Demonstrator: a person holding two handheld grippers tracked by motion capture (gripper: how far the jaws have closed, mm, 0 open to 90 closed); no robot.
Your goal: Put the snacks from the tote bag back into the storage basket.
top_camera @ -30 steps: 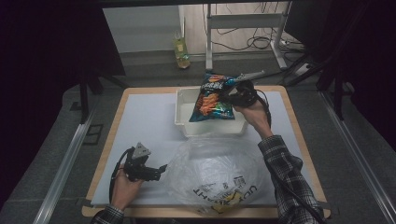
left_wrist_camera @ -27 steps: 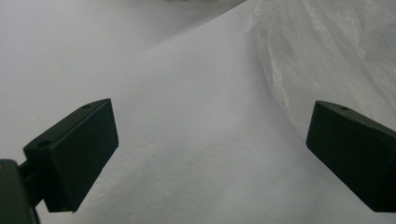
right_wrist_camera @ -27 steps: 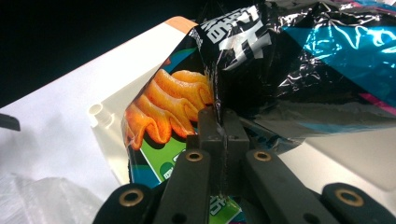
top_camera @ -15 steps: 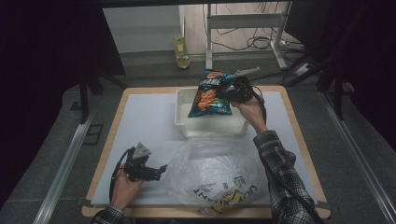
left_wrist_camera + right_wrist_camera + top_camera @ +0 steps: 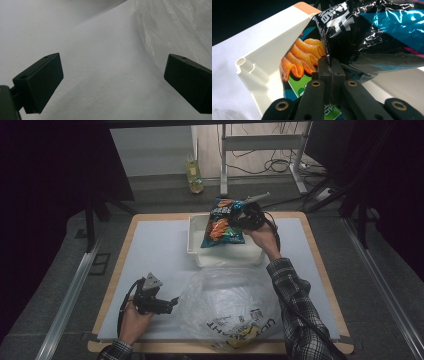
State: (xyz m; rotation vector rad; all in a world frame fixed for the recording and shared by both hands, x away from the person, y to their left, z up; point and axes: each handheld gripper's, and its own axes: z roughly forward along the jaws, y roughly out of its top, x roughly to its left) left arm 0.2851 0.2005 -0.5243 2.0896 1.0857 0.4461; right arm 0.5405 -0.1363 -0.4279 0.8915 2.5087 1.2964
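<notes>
1. At the left of the high view, the left gripper (image 5: 172, 303) lies low on the white table sheet (image 5: 155, 250), in the person's left hand (image 5: 134, 319). Its jaws stand wide apart with nothing between them, as the left gripper view shows, and they point at the edge of the clear plastic bag (image 5: 227, 302) just beside them. The bag's edge is not yet gripped or lifted.

2. In the middle, the clear plastic bag lies crumpled and flat near the person's edge of the table, printed side up, with nothing visibly inside it. Behind it stands the white bin (image 5: 227, 255), which looks bare apart from what hangs over it (its floor is partly hidden).

3. To the right, the right gripper (image 5: 239, 218) has its jaws pinched tight on the top seam of the snack bag (image 5: 221, 227). The right gripper view shows the crinkled foil squeezed between the closed pads (image 5: 324, 67). The snack bag hangs in the air over the bin, tilted, its lower corner near the bin's inside.

4. My reading: the pick-up from the bin is done. Carrying the snack bag over, opening the plastic bag's mouth and dropping it in all remain.
</notes>
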